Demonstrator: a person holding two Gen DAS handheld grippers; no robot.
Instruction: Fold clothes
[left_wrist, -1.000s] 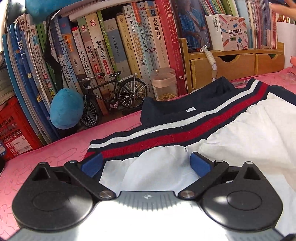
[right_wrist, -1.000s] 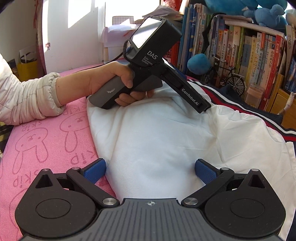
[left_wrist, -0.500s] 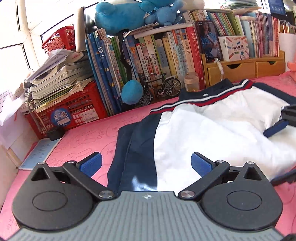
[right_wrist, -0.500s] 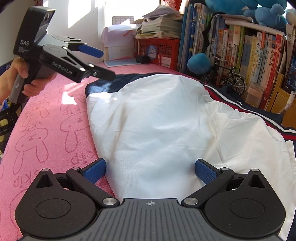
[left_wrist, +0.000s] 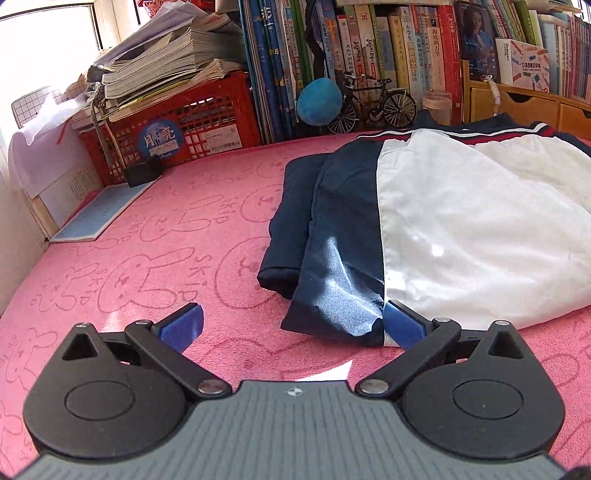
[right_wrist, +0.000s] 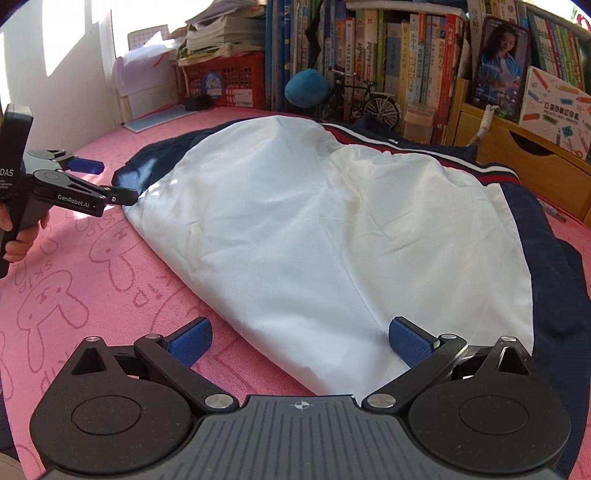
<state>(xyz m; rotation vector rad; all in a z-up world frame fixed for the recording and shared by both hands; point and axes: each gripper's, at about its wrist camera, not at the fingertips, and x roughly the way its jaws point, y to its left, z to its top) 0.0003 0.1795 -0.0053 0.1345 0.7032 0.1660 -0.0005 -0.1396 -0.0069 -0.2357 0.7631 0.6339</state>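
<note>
A white and navy jacket (left_wrist: 461, 214) with red and white stripes lies on the pink mat (left_wrist: 147, 236), its navy sleeve (left_wrist: 332, 221) folded along the left side. My left gripper (left_wrist: 291, 325) is open at the sleeve's near corner, one blue pad touching the fabric edge. In the right wrist view the jacket (right_wrist: 314, 221) spreads ahead, white panel up. My right gripper (right_wrist: 299, 341) is open at the white hem. The left gripper (right_wrist: 107, 182) appears there too, held in a hand at the far left, open by the navy corner.
A red crate (left_wrist: 177, 129) stacked with papers, a row of books (left_wrist: 369, 55), a blue plush ball (left_wrist: 319, 101), a model bicycle (left_wrist: 373, 103) and wooden drawers (right_wrist: 517, 158) line the back. A blue notebook (left_wrist: 99, 210) lies at the left edge.
My left gripper has pulled back from the collar area and swung down to the jacket's near left corner. My right gripper stayed at the white hem, tilting slightly.
</note>
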